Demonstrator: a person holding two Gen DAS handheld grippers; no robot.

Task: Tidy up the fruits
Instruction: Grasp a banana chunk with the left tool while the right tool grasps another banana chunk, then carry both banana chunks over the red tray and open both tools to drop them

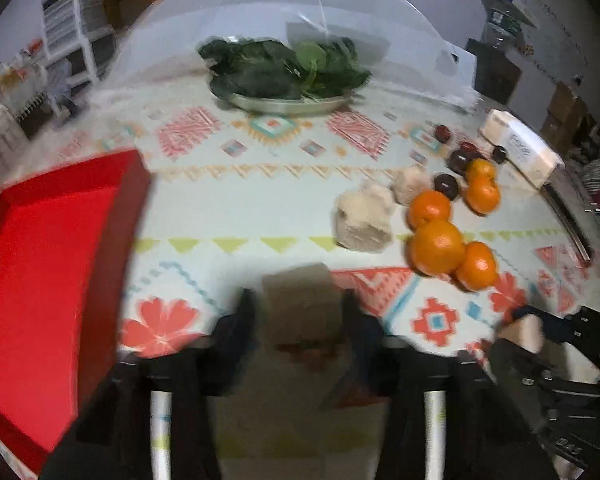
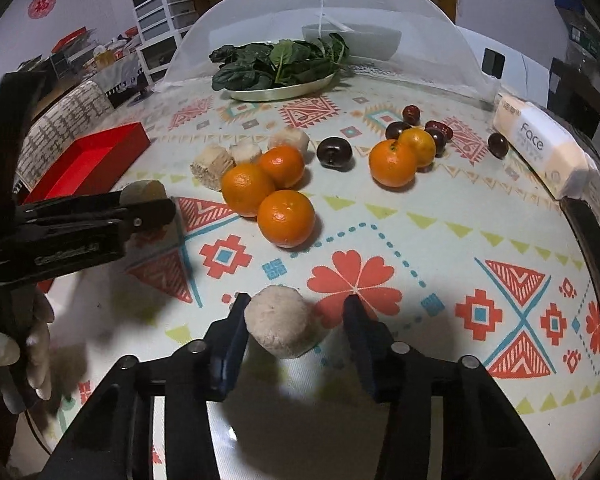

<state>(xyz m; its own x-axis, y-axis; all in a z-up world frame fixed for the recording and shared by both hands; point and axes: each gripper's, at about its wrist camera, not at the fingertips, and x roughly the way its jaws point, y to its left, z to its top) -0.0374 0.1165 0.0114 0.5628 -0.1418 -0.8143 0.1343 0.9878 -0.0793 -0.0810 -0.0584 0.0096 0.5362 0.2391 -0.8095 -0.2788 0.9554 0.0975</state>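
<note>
My left gripper (image 1: 298, 312) is shut on a beige sugarcane chunk (image 1: 300, 304), held above the table just right of the red tray (image 1: 48, 256); it also shows in the right wrist view (image 2: 148, 204). My right gripper (image 2: 296, 320) is open around another beige chunk (image 2: 278, 320) that rests on the tablecloth; only the left finger is near it. Several oranges (image 2: 286, 218) lie mid-table, with more beige chunks (image 2: 214, 164) behind them and several dark cherries (image 2: 334, 152) further back. The same oranges (image 1: 438, 246) and chunks (image 1: 364, 220) show in the left wrist view.
A metal plate of spinach (image 2: 280, 64) sits at the back, in front of a mesh food cover (image 2: 324, 8). A tissue pack (image 2: 540, 144) lies at the right edge. The red tray (image 2: 88, 160) stands at the table's left edge.
</note>
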